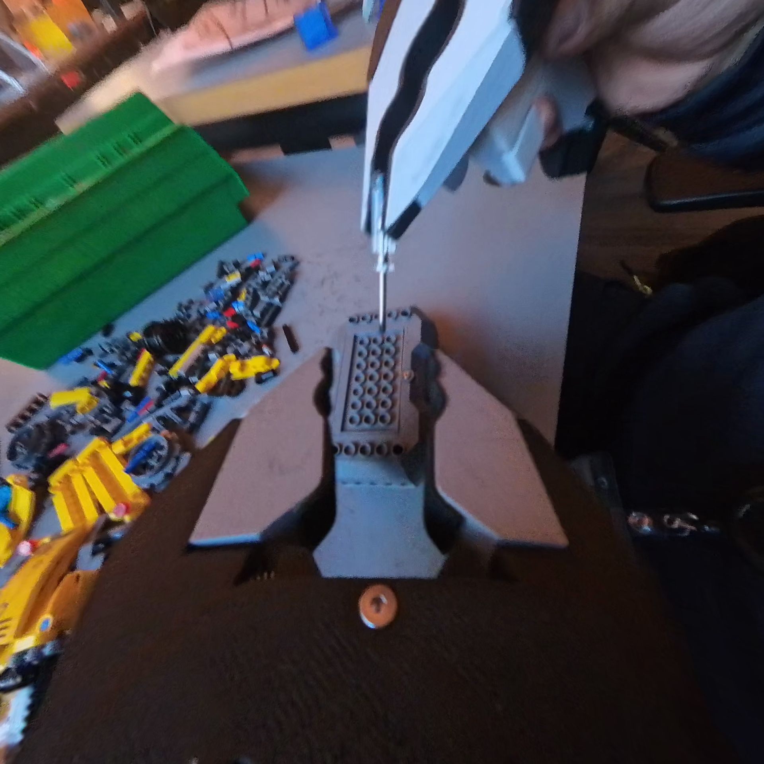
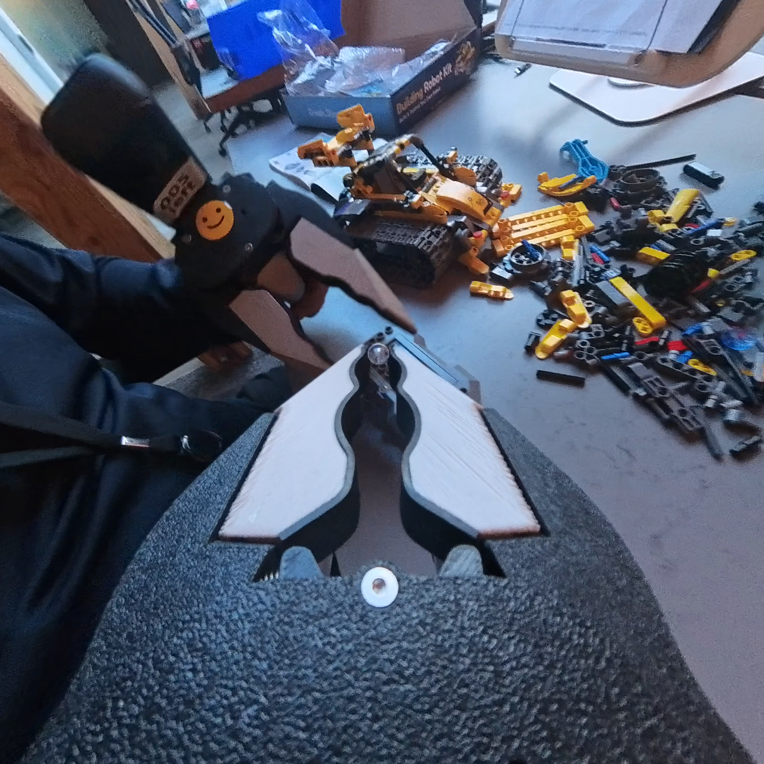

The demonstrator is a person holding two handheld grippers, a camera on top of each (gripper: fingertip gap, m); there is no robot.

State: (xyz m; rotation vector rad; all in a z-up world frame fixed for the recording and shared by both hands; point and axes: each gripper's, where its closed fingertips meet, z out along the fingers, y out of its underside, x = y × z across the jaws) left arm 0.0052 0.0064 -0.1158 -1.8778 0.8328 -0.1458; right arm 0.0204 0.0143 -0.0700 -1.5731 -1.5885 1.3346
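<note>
My left gripper (image 1: 374,351) is shut on a dark grey studded block (image 1: 374,384) and holds it just above the grey table (image 1: 475,289). My right gripper (image 1: 382,235) comes down from above, shut on a thin small screwdriver (image 1: 382,297). The screwdriver's tip touches the far end of the block. In the right wrist view the right gripper (image 2: 378,351) clamps the screwdriver's clear-topped handle (image 2: 378,354). The block (image 2: 434,361) shows just beyond it, between the left gripper's fingers (image 2: 351,277).
A pile of loose yellow, black and blue building pieces (image 2: 641,289) lies on the table, also in the left wrist view (image 1: 186,372). A part-built yellow tracked vehicle (image 2: 413,206), an open box (image 2: 392,95), a monitor stand (image 2: 661,91) and green crates (image 1: 103,215) stand around. Left tips to right tips: about 5 cm.
</note>
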